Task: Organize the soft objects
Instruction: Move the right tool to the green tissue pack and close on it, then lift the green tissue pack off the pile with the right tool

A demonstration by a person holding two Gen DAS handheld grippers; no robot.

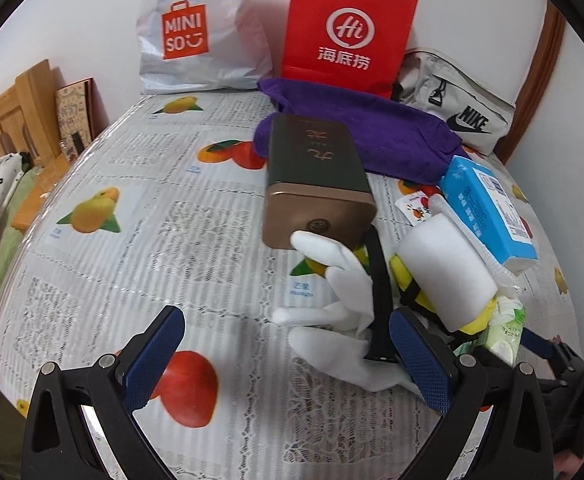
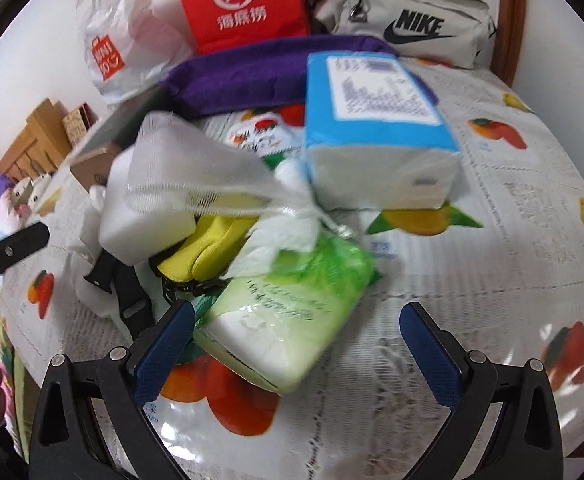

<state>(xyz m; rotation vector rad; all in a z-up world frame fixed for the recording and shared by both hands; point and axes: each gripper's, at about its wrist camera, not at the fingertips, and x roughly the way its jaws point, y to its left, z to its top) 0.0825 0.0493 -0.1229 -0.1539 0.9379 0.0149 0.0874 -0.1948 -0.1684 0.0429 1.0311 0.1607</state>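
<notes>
A pile of soft things lies on the fruit-print tablecloth [image 1: 140, 216]: a white glove [image 1: 343, 300], a white sponge block [image 1: 447, 268], a yellow pouch [image 2: 208, 248], a green tissue pack [image 2: 288, 320], a blue tissue pack [image 2: 375, 120] and a purple cloth [image 1: 375, 136]. My left gripper [image 1: 288, 356] is open just left of the glove, its right finger beside a black strap [image 1: 379, 300]. My right gripper [image 2: 299, 352] is open around the near end of the green tissue pack, and its left finger touches that pack.
A dark tin box [image 1: 315, 176] lies past the glove. At the back stand a white Miniso bag [image 1: 200, 32], a red paper bag [image 1: 347, 28] and a grey Nike bag [image 1: 459, 108]. A wooden bed frame [image 1: 16, 112] is at left.
</notes>
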